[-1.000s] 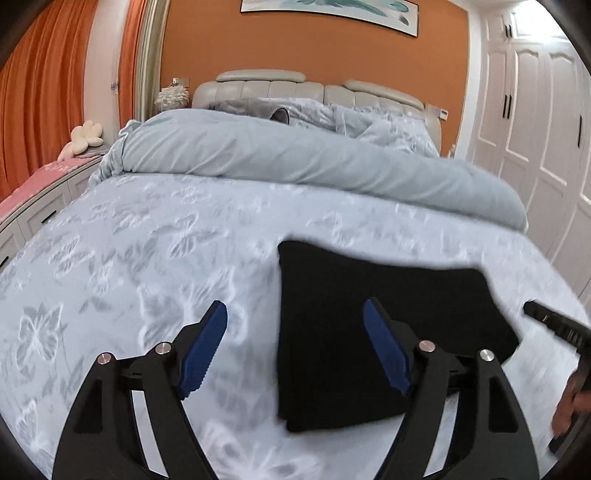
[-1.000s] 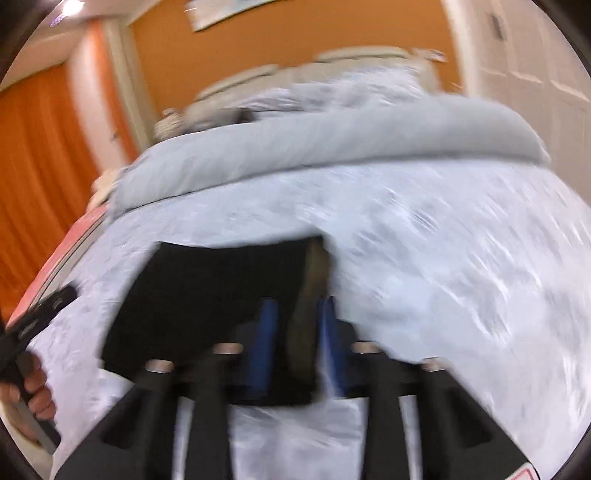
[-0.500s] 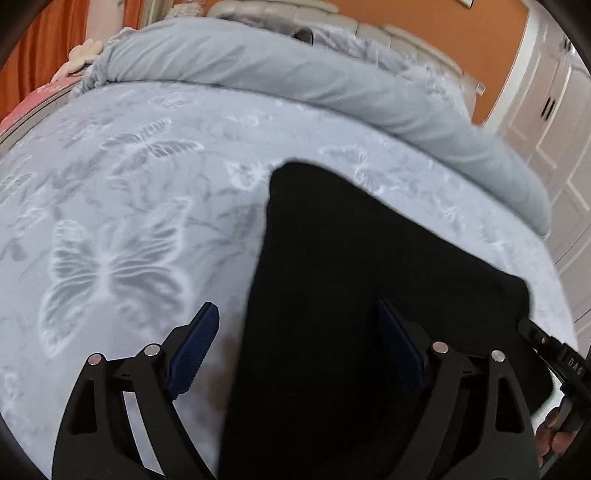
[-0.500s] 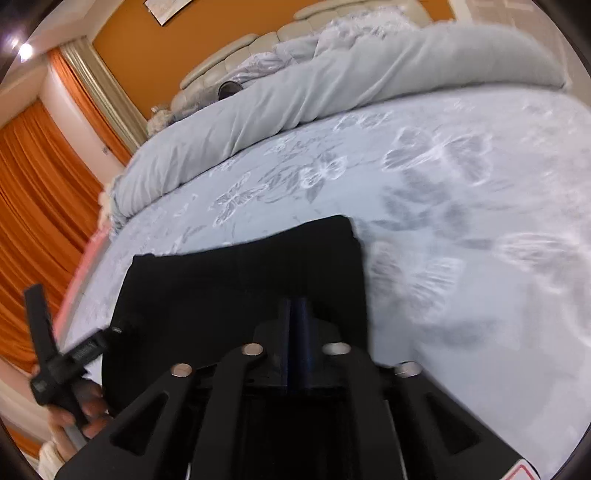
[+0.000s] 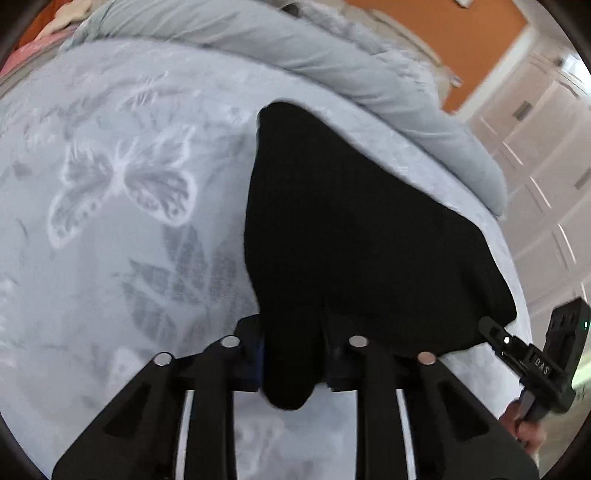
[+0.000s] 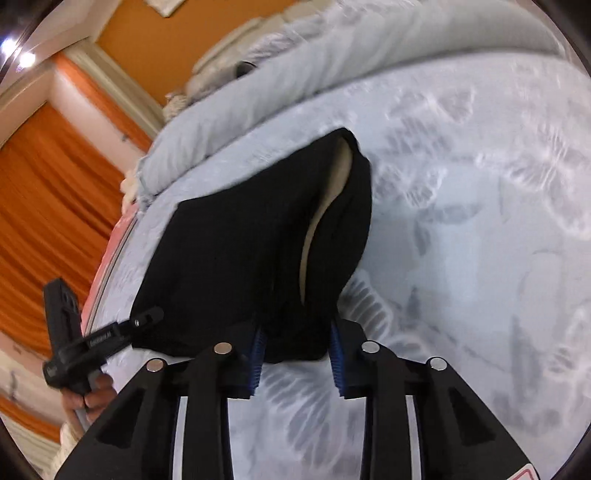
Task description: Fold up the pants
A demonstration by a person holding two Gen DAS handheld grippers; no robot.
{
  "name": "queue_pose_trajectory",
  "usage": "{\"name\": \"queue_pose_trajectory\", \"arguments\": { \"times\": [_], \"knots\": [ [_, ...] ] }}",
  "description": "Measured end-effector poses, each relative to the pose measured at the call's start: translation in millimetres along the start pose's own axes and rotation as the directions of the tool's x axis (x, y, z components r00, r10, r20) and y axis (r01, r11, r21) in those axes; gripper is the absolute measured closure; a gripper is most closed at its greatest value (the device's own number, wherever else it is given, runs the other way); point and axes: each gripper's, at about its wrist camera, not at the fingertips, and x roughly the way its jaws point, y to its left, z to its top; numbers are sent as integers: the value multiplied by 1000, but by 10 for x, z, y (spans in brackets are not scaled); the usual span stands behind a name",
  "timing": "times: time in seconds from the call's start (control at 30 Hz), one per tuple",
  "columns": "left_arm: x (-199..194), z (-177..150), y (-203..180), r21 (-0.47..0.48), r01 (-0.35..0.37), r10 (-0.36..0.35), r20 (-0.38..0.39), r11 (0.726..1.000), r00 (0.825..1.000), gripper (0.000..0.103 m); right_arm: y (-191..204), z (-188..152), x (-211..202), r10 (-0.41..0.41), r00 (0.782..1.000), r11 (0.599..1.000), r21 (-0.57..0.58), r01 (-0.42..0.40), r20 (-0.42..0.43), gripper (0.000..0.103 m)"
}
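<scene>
1. Pants (image 5: 354,236) lie folded, black, on the bedspread (image 5: 110,221).
2. Left gripper (image 5: 291,354): jaws closing on the near-left corner, cloth bunched between them.
3. Right gripper (image 6: 297,350) pinches the near-right corner.
4. Advice: lift both corners level, keeping the layers aligned.

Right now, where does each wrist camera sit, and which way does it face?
Left wrist: on the left gripper, angled down the bed; its jaws are closing on the folded black pants; the person's right hand shows at right.
Right wrist: on the right gripper, angled down; pants corner between its pads; the person's left hand shows.
Shared: pants, rolled grey duvet, orange wall.
</scene>
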Motion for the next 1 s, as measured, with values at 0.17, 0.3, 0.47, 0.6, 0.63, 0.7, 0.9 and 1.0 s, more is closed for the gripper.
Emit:
{"name": "queue_pose_trajectory", "arguments": {
  "times": [0.17,0.3,0.47,0.6,0.63,0.7,0.9,1.0],
  "knots": [
    [55,-301,67,47,-22,26,-81,999,996,70,-270,-326,152,-38,996,999,8,39,-79,62],
    [-65,-411,-93,116,-146,145,21,982,989,57,-263,-325,-49,-35,998,998,53,38,-53,55],
    [-439,-559,-297,199,-252,237,96,947,967,47,150,-455,-627,-209,974,972,-91,217,84,54],
    [-763,-672,-414,216,-321,297,136,922,945,47,384,-585,-841,-259,961,959,-93,267,93,54],
    [-840,-718,-435,223,-336,309,148,915,940,47,438,-578,-861,-271,958,956,-94,279,93,54],
    [-1011,-822,-532,240,-362,328,170,901,929,47,577,-639,-973,-279,954,951,-105,291,110,54],
    [-1459,-1139,-669,245,-380,337,202,892,920,37,1010,-888,-1348,-286,937,938,-140,316,200,39],
    [-1636,-1314,-706,242,-381,333,218,892,917,29,1131,-1072,-1503,-314,916,924,-143,356,250,38]
  ]
}}
